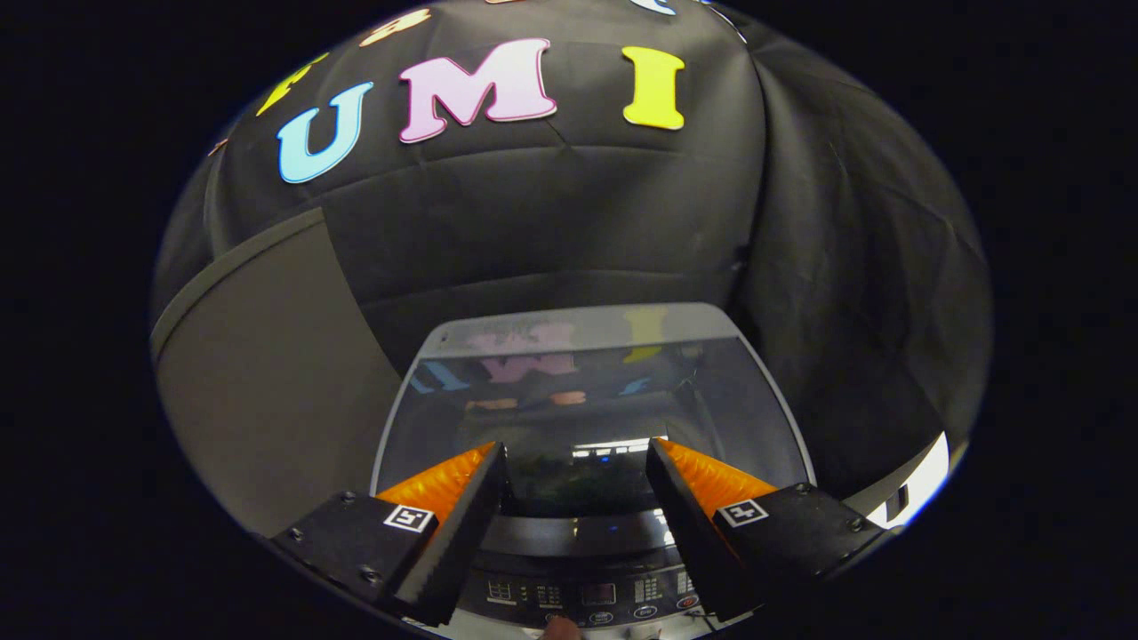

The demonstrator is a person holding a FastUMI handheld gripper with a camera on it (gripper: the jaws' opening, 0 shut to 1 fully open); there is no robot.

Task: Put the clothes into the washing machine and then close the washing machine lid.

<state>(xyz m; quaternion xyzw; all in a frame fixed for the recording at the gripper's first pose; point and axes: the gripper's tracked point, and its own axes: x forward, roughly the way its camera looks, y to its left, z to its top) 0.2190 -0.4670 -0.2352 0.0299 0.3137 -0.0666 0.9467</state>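
Gripper poised over the closed washing machine lid
Fingers spread wide, holding nothing; the glass lid lies flat just beyond them, control panel between.

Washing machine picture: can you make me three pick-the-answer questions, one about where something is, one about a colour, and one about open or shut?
1. Where is the control panel?
A. between the two fingers
B. up on the wall
C. behind the lid

2. What colour is the booth wall?
A. white
B. black
C. red

3. The gripper is:
A. open and empty
B. shut on clothes
C. shut on the lid

Answers: A, the panel lies low between the fingers; B, the cloth is black; A, the fingers stand apart, holding nothing.
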